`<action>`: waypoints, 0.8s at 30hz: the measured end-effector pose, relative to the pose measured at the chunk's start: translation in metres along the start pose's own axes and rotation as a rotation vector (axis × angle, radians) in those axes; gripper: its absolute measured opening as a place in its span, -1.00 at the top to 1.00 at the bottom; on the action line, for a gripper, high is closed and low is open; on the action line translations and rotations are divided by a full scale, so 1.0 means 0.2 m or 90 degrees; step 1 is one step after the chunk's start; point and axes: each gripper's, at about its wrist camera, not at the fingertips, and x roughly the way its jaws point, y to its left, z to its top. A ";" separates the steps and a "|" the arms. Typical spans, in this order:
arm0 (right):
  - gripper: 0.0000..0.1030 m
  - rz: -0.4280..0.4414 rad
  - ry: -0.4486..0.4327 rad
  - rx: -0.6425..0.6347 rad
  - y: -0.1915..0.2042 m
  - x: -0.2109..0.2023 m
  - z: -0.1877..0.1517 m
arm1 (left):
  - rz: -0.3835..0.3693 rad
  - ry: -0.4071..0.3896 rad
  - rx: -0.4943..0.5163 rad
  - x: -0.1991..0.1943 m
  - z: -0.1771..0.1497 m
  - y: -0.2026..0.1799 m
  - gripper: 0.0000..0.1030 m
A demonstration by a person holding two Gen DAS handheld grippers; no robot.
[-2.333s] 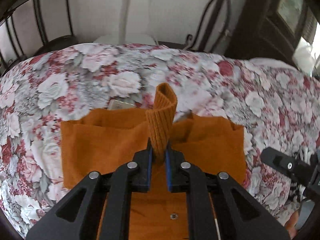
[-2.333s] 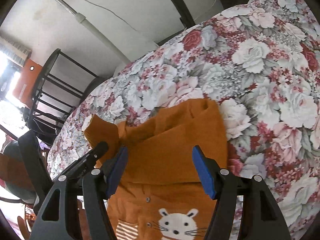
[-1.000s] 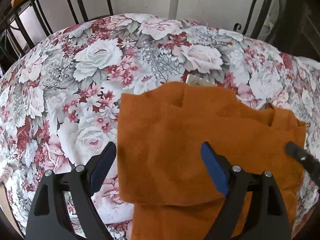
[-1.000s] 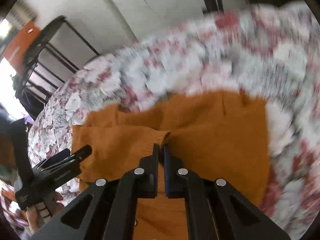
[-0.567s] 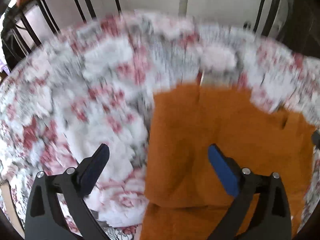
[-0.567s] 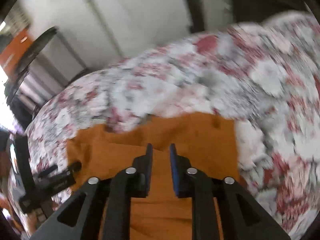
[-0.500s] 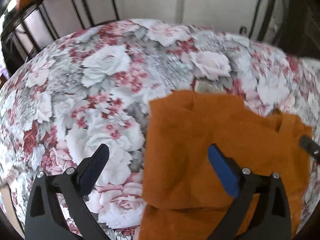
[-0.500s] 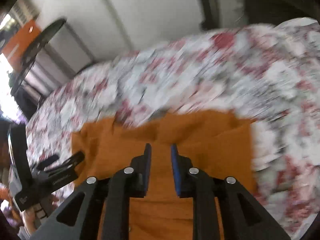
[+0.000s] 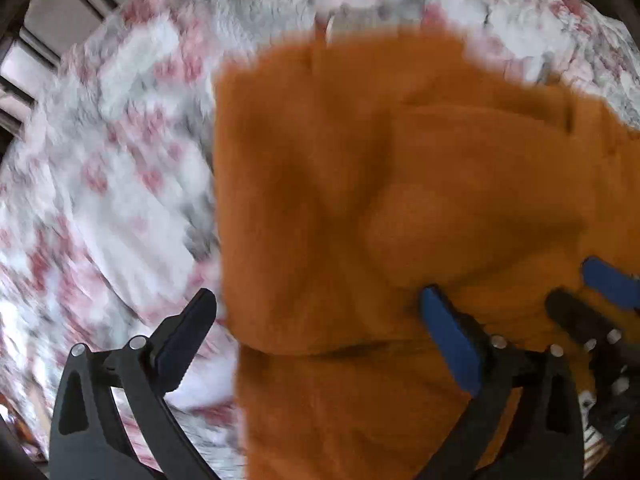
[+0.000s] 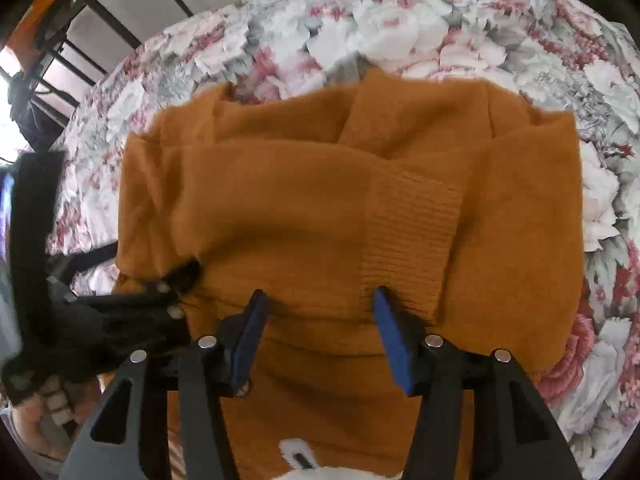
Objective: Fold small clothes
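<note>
On the bed (image 10: 520, 32), both sleeves now lie folded across the sweater (image 10: 304, 208); the right claw (image 10: 318, 336), a second ago clamped on the cuff (image 10: 412, 240), is opening empty, and the left claw (image 9: 320, 320) gapes wide, holding nothing.

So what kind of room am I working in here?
Most likely a bedroom at home: the orange sweater lies on a soft surface under a floral bedspread, with dark metal rails like a bed frame behind it, against a plain wall.

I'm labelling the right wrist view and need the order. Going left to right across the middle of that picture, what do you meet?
The other black tongs → flowered pink-and-white bedspread → plain orange knitted garment → its ribbed orange cuff → orange garment again → flowered bedspread.
</note>
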 end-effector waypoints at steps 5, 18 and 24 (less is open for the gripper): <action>-0.11 0.071 -0.050 0.045 0.01 -0.34 -0.05 | -0.088 -0.002 -0.047 -0.22 -0.03 0.16 -0.91; -0.13 0.072 -0.020 0.146 -0.24 -0.58 -0.64 | -0.169 0.106 -0.079 -0.34 -0.72 0.45 -0.91; -0.13 0.138 0.000 0.208 -0.26 -0.61 -0.86 | -0.238 0.128 -0.091 -0.38 -0.88 0.45 -0.91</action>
